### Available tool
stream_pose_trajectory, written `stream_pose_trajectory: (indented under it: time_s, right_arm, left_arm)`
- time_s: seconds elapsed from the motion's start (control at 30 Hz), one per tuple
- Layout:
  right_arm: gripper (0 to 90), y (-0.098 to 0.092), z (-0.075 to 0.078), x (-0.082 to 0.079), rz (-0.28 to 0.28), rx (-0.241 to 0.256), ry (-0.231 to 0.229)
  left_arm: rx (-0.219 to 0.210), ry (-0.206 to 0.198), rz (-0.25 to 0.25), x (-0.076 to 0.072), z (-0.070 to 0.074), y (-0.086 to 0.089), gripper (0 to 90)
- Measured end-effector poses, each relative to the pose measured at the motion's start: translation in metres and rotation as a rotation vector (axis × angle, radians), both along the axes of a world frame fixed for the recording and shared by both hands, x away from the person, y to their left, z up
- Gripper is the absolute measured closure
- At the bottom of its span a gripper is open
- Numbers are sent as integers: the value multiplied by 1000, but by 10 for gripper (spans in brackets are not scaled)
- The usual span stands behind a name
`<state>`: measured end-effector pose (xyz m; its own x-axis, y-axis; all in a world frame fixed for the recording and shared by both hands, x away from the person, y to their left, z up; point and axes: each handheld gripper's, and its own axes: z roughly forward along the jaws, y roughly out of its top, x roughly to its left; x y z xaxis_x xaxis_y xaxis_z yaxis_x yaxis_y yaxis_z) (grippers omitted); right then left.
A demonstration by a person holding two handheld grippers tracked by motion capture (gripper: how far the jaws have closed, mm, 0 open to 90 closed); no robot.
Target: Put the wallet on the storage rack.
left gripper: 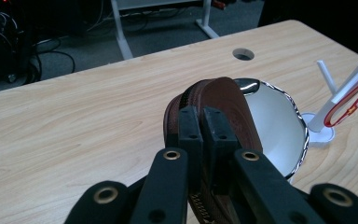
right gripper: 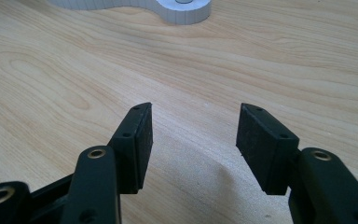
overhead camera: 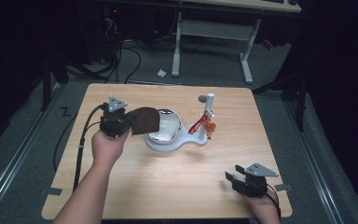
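My left gripper (overhead camera: 129, 122) (left gripper: 202, 122) is shut on a brown zippered pouch (overhead camera: 145, 120) (left gripper: 223, 105), held in the air at the left rim of a shiny metal bowl (overhead camera: 166, 125) (left gripper: 277, 123). The bowl sits on a white base (overhead camera: 168, 142) that also carries an upright white post (overhead camera: 209, 107) (left gripper: 349, 86). A red strap (overhead camera: 198, 125) (left gripper: 354, 100) hangs from the post. My right gripper (overhead camera: 232, 179) (right gripper: 193, 140) rests open near the table's front right corner, with only bare wood between its jaws.
The wooden table (overhead camera: 177, 186) has a small round hole (overhead camera: 202, 98) (left gripper: 243, 54) near its far edge. Beyond it stand a white-legged desk (overhead camera: 212, 28) and floor cables (overhead camera: 121, 60). An edge of the white base (right gripper: 177, 11) lies ahead of my right gripper.
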<state>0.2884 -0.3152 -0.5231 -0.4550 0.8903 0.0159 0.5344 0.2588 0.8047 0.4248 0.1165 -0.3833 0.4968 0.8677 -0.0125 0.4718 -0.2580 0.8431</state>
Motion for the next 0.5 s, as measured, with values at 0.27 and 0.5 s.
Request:
stream_pose_trajectory:
  time_s: [0.27,0.5]
  right_arm:
    - [463,1,0,0,11,-11,-3]
    - [464,1,0,0,11,-11,1]
  left_arm:
    - [6,29,35,7,-5,-6,866]
    - [37,35,45,14,-10,-22,867]
